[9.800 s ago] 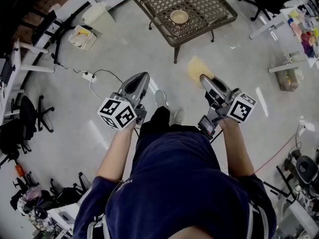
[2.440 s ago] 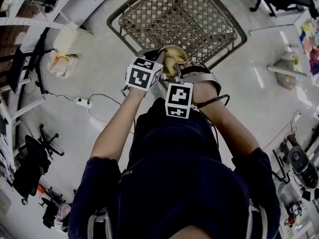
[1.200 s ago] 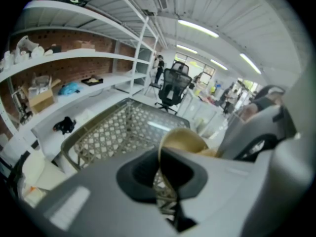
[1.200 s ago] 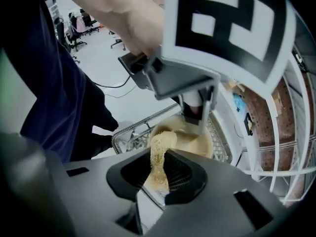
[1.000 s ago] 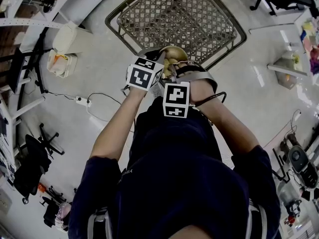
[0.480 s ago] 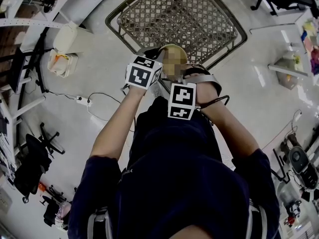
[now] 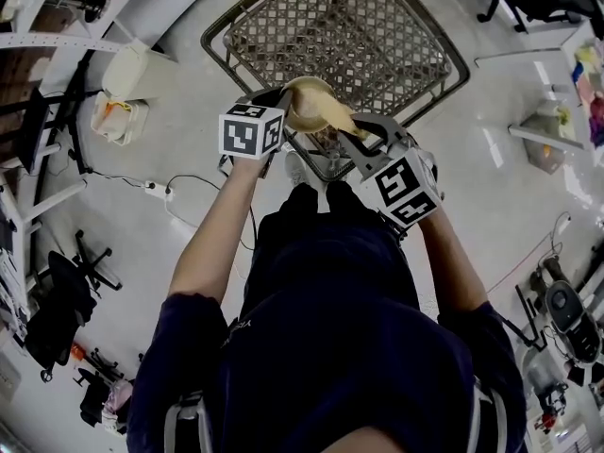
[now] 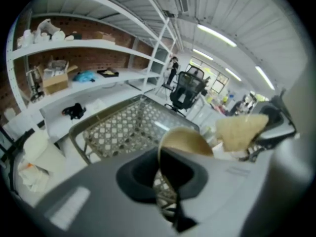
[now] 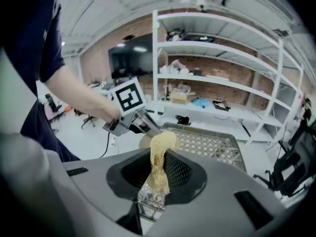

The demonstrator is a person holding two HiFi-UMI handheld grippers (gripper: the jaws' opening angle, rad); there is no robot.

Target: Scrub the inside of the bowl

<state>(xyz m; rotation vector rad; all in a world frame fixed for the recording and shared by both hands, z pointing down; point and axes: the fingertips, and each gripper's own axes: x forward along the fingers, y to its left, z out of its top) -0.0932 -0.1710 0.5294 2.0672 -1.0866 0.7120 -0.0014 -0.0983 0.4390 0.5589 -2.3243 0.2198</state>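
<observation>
Above the lattice tabletop (image 7: 377, 26), left tongs (image 7: 283, 98) clamp the bowl (image 7: 304, 97) by its rim; right tongs (image 7: 353, 134) pinch a cloth (image 7: 332, 118). Best to press it deep inside and circle, bowl held steady.

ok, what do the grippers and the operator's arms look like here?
The left gripper and right gripper have grey moulded bodies. Each carries a white cube printed with black square markers. The person wears a navy short-sleeved shirt, forearms bare.
</observation>
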